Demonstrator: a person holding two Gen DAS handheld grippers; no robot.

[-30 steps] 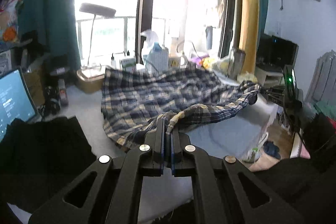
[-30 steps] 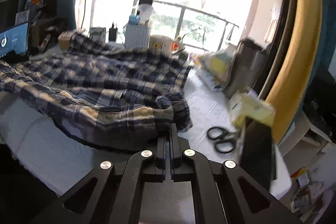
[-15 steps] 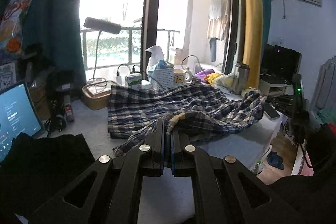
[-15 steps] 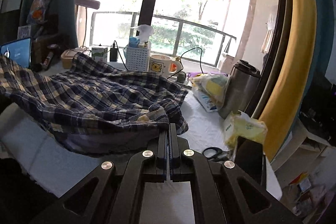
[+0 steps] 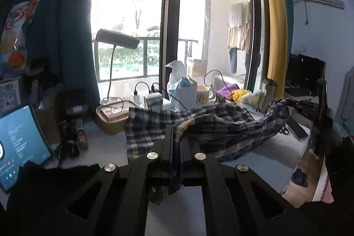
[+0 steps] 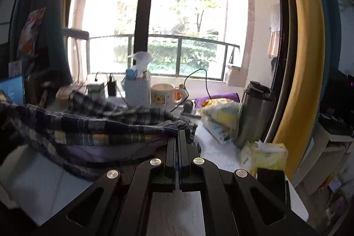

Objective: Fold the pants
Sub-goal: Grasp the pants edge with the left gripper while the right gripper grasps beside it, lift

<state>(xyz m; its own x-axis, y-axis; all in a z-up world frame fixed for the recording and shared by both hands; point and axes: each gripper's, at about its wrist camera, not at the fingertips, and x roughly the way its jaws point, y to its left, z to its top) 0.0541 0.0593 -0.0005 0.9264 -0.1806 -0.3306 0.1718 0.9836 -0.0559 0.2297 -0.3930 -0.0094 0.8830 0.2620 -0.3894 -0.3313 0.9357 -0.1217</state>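
Observation:
The blue, white and yellow plaid pants (image 5: 223,127) lie across the white table, with their near edge lifted off it. My left gripper (image 5: 176,132) is shut on one corner of that edge. My right gripper (image 6: 178,133) is shut on the other corner, and the pants (image 6: 93,125) stretch away to its left. In the left wrist view the right gripper (image 5: 292,104) shows at the far right with the cloth hanging from it. The lifted part sags between the two grippers above the table.
Along the window stand a desk lamp (image 5: 117,39), a tissue box (image 6: 137,90), a mug (image 6: 164,95) and a steel flask (image 6: 256,112). A tablet (image 5: 20,143) and dark cloth sit at the left. A yellow tissue pack (image 6: 265,156) and phone lie near the right edge.
Both grippers have risen and carried the near edge of the pants up and toward the window. The cloth now hangs higher above the table than one second ago.

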